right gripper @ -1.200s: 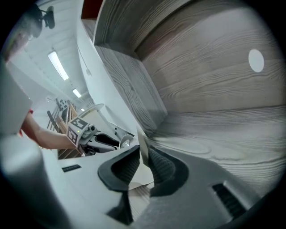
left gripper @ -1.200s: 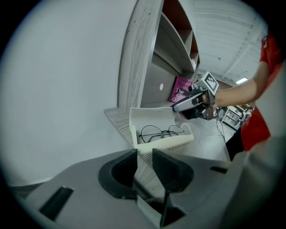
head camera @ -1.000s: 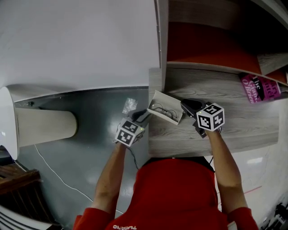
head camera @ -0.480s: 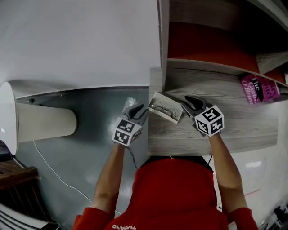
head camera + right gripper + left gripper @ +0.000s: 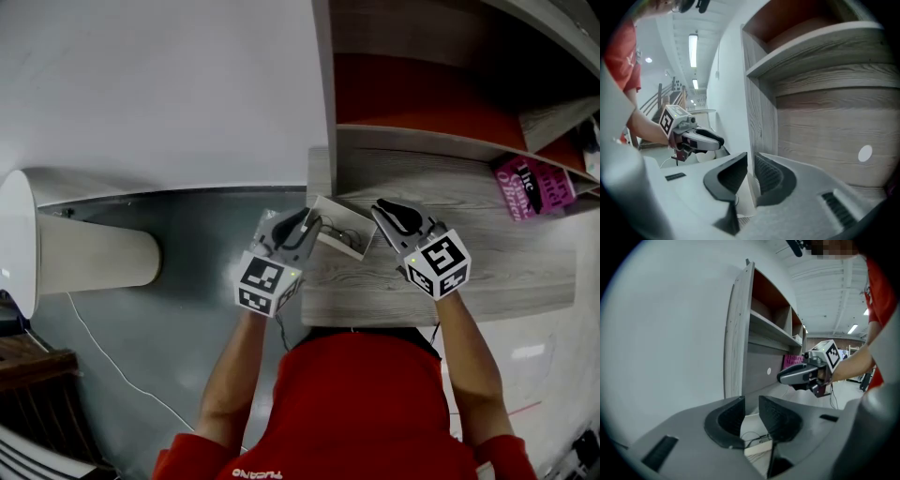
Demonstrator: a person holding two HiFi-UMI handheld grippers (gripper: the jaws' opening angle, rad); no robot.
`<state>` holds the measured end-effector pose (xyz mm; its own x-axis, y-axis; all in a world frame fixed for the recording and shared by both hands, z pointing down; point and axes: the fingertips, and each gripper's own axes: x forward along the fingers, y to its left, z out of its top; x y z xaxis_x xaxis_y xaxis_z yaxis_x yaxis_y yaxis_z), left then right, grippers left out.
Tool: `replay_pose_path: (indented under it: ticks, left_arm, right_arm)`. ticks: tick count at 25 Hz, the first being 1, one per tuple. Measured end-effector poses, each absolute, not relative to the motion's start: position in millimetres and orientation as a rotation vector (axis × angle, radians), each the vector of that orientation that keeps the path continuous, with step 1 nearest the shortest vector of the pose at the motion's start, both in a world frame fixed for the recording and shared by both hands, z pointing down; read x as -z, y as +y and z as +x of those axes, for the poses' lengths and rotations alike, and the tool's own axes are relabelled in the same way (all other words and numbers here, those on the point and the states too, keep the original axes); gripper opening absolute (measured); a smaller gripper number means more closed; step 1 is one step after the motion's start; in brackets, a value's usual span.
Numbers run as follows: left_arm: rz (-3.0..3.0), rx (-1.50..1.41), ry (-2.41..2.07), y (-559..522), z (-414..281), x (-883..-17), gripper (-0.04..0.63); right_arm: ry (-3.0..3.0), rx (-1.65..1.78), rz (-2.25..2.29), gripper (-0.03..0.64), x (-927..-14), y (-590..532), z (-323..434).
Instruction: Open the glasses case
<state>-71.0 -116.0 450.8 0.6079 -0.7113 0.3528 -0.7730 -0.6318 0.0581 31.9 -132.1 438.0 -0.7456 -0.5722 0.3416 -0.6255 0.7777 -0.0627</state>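
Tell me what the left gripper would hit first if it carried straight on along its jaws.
Probably the shelf unit's grey wooden side panel, near the back board; depth is unclear. The open glasses case sits lower, under that line. The left gripper, its jaws having just closed slightly, holds nothing.

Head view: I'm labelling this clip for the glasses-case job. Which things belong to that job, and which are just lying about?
Belongs to the job:
- white glasses case, open on the desk
- wire-rimmed glasses inside it

Just lying about:
- pink book on the desk
- cream cylinder at left
- white cable on the floor
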Motion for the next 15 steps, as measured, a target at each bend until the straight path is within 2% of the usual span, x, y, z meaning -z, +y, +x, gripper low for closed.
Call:
replay_pose_path:
  ticks: [8, 15]
  left_arm:
    - [2.749, -0.155, -1.384, -110.2, -56.5, -363.1, 0.038]
    - [2.781, 0.011, -1.448, -91.6, -51.7, -311.7, 0.014]
  right_arm:
    - [-2.832, -0.084, 0.985, 0.006, -364.3, -112.8, 25.7]
    - [-2.948, 0.015, 1.050, 0.006, -316.9, -89.7, 25.4]
